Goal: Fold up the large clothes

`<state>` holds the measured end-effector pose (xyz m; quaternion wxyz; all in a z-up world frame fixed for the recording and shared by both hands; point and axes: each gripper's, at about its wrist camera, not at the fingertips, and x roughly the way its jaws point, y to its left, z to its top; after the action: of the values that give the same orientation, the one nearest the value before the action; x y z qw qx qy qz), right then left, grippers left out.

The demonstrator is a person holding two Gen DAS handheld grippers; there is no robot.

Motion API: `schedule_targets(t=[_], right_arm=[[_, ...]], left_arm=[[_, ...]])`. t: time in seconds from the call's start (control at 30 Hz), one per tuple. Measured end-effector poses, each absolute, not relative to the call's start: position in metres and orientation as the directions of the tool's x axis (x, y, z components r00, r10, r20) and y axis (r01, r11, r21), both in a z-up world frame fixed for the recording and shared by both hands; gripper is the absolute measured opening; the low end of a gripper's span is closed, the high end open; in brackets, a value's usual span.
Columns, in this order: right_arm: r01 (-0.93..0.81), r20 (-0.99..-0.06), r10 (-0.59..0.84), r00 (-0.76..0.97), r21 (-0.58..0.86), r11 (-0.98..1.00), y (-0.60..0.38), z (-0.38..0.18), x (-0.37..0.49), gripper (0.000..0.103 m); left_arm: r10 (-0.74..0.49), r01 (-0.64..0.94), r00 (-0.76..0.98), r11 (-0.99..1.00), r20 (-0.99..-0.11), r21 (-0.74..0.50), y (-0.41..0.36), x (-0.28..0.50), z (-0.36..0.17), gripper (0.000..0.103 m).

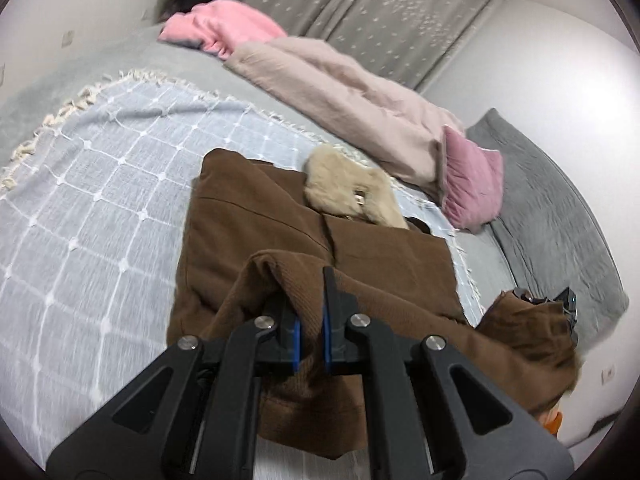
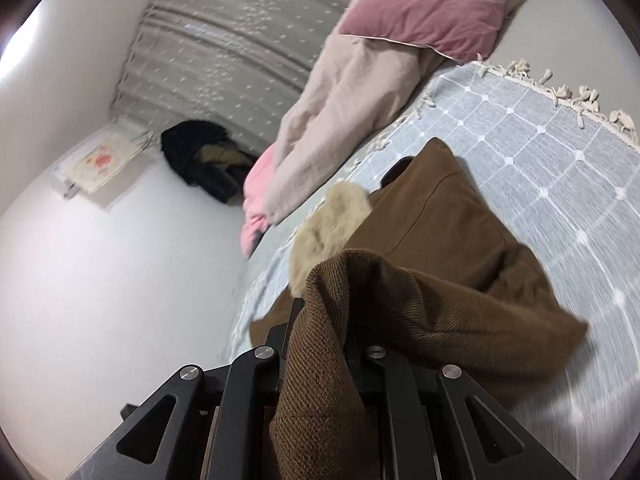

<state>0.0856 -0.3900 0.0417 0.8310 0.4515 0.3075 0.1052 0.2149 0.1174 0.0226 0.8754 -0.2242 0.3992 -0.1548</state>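
A brown coat [image 1: 256, 224] with a beige fur collar [image 1: 352, 192] lies partly folded on a grey checked blanket [image 1: 100, 184] on the bed. My left gripper [image 1: 306, 280] is shut on a lifted fold of the coat's lower edge, raised above the coat's body. My right gripper [image 2: 320, 312] is shut on another bunch of the brown coat [image 2: 440, 216], which drapes over its fingers and hides the tips. It shows at the right of the left wrist view [image 1: 560, 308], holding the hem up. The fur collar [image 2: 328, 224] lies just beyond it.
A beige duvet [image 1: 340, 92] with pink pillows [image 1: 472, 180] lies along the bed's far side, with a pink garment [image 1: 224, 28] beside it. A grey pillow [image 1: 552, 216] sits at the right. Dark clothes [image 2: 200, 156] lie on the white floor by the curtain [image 2: 224, 40].
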Motion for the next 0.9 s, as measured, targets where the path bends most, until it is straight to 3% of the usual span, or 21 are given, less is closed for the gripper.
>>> schedule_targets(t=[0.27,0.43,0.53,0.67,0.7,0.77,0.8,0.83,0.9], right_arm=[[0.212,-0.511,0.427,0.746,0.790,0.575,-0.413,-0.006,0.164,0.014],[0.324,-0.608,0.365,0.705,0.734,0.597,-0.424,-0.049,0.192,0.021],[0.333,-0.598,0.382,0.705,0.754,0.566,-0.429,-0.069,0.195,0.021],[0.292,-0.571,0.420,0.705,0.774,0.562,-0.432,-0.064,0.189,0.028],[0.278,-0.562,0.439,0.701,0.782,0.558,-0.433,-0.060,0.187,0.034],[0.223,-0.518,0.483,0.706,0.810,0.542,-0.439,-0.050,0.178,0.048],[0.187,-0.488,0.492,0.721,0.821,0.540,-0.444,-0.041,0.170,0.054],[0.152,-0.468,0.487,0.737,0.818,0.555,-0.450,-0.032,0.161,0.059],[0.129,-0.471,0.455,0.755,0.788,0.603,-0.461,-0.019,0.145,0.068]], left_arm=[[-0.411,0.002,0.558,0.870,-0.721,-0.493,0.111,0.293,-0.042,0.010],[-0.418,-0.053,0.490,0.862,-0.765,-0.504,0.116,0.316,-0.089,0.014],[-0.492,-0.040,0.472,0.817,-0.732,-0.576,0.125,0.314,-0.090,0.017],[-0.497,0.027,0.438,0.840,-0.750,-0.541,0.123,0.305,-0.075,0.022],[-0.489,0.037,0.436,0.848,-0.755,-0.528,0.122,0.304,-0.071,0.025],[-0.461,0.069,0.451,0.872,-0.764,-0.485,0.121,0.291,-0.055,0.043],[-0.449,0.084,0.468,0.880,-0.761,-0.467,0.122,0.286,-0.049,0.061],[-0.438,0.106,0.493,0.888,-0.752,-0.447,0.124,0.278,-0.042,0.072],[-0.398,0.136,0.533,0.911,-0.747,-0.388,0.127,0.265,-0.031,0.077]])
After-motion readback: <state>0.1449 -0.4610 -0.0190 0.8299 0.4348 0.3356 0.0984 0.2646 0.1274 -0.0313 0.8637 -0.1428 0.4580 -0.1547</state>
